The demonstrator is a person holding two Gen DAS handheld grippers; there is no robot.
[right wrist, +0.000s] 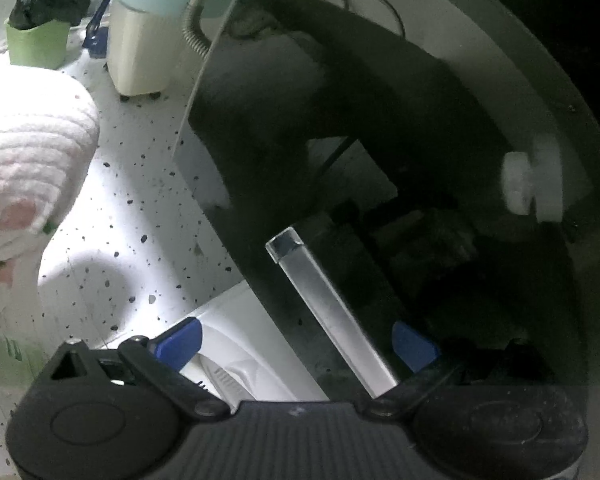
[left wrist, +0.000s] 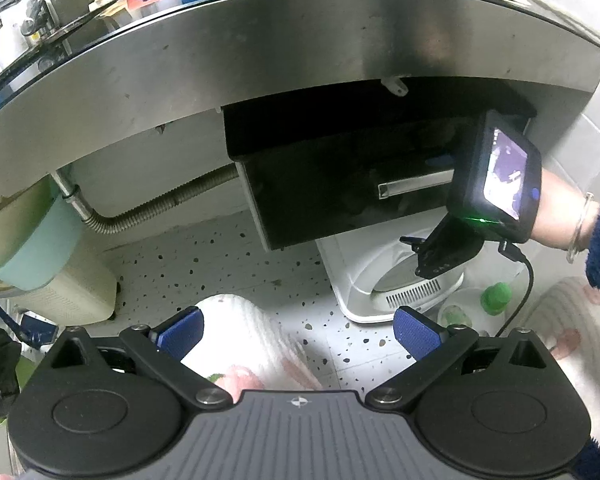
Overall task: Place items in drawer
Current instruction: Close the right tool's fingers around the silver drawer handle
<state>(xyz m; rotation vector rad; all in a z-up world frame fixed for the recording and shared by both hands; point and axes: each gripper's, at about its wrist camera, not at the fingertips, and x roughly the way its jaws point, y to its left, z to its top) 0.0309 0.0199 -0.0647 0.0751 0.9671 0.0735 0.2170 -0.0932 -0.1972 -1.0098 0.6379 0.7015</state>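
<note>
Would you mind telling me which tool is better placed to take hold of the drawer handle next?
The right tool. It is open, and the silver handle on the black drawer front runs down between its fingers. The left tool is open too, but hangs back over the speckled floor, below the drawer.

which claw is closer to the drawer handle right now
Right. The right claw is open with the drawer handle running between its fingers. The left claw hangs back, open over the floor, well short of the drawer.
</note>
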